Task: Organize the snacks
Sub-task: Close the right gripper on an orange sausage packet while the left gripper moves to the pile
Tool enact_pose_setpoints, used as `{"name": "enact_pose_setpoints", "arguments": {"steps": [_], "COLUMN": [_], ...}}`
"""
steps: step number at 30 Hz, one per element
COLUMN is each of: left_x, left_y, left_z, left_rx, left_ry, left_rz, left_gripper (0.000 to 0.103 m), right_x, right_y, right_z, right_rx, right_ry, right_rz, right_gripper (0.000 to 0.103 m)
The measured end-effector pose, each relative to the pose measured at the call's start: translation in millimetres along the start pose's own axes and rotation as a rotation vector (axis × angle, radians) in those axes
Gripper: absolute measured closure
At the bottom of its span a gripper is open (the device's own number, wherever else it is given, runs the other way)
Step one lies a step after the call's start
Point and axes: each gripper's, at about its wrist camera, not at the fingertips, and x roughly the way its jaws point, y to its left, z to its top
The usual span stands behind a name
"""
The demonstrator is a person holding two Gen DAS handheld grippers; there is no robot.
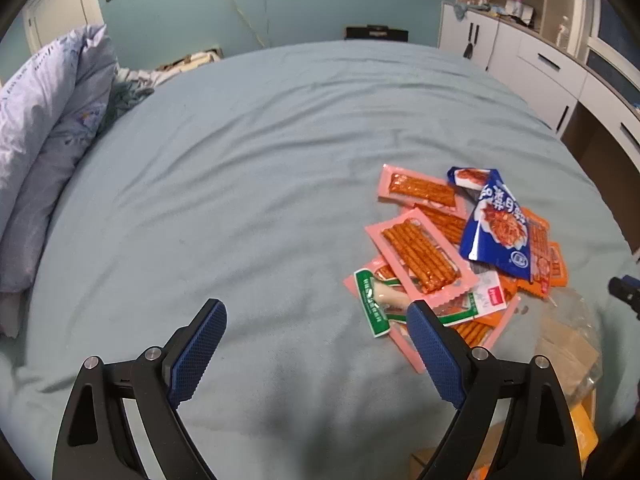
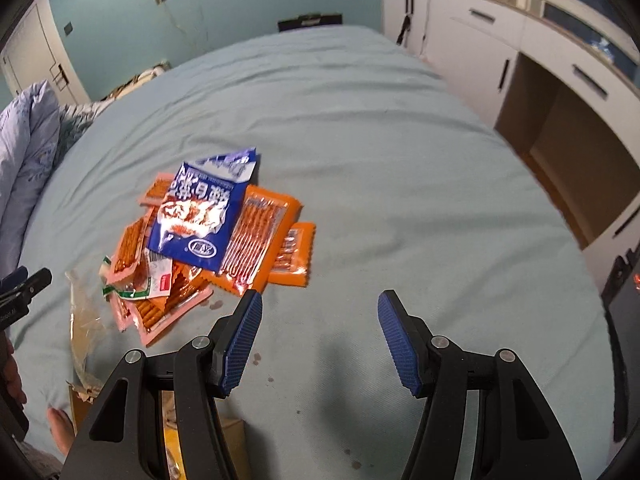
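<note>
Presently both of my grippers hover over a light blue bedsheet (image 1: 240, 200), pointing steeply down at it. My left gripper (image 1: 316, 320) has its jaws spread wide with nothing between the blue pads; its right finger (image 1: 436, 356) overlaps the near edge of the snack pile in the left wrist view, whether touching I cannot tell. My right gripper (image 2: 320, 312) is likewise parted and empty, over bare sheet just right of the pile.

The snacks lie in one loose heap on the sheet. A blue bag (image 2: 200, 220) sits on top, crumpled at its upper end. Beneath and around it are pink packets of orange-red sticks (image 1: 420, 256), one lying apart at the far side (image 1: 418, 190), and orange packets (image 2: 256, 236) on the right of the heap. A green-and-white wrapper (image 1: 378, 304) lies at the near left corner. A clear plastic bag (image 2: 84, 320) rests against the near edge of the pile. Small dark spots (image 2: 256, 356) mark the sheet near my right gripper. Folded lilac bedding (image 1: 44, 132) lies along the left side
</note>
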Motion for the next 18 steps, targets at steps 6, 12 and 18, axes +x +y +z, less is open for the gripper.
{"name": "enact_pose_setpoints", "arguments": {"steps": [6, 12, 18], "left_x": [11.5, 19.8, 30.3], "left_y": [6.9, 7.6, 5.0], "left_z": [-1.7, -2.0, -2.6], "left_rx": [-0.045, -0.041, -0.041], "left_ry": [0.062, 0.094, 0.13], "left_rz": [-0.032, -0.02, -0.03], "left_gripper": [0.01, 0.01, 0.01], "right_x": [50.4, 87.3, 135.3], "right_y": [7.1, 21.4, 31.0], "right_z": [26.7, 54.3, 73.4], "right_rx": [-0.035, -0.044, -0.061], "right_ry": [0.093, 0.097, 0.118], "right_rz": [0.026, 0.074, 0.094], "right_gripper": [0.044, 0.044, 0.044]}}
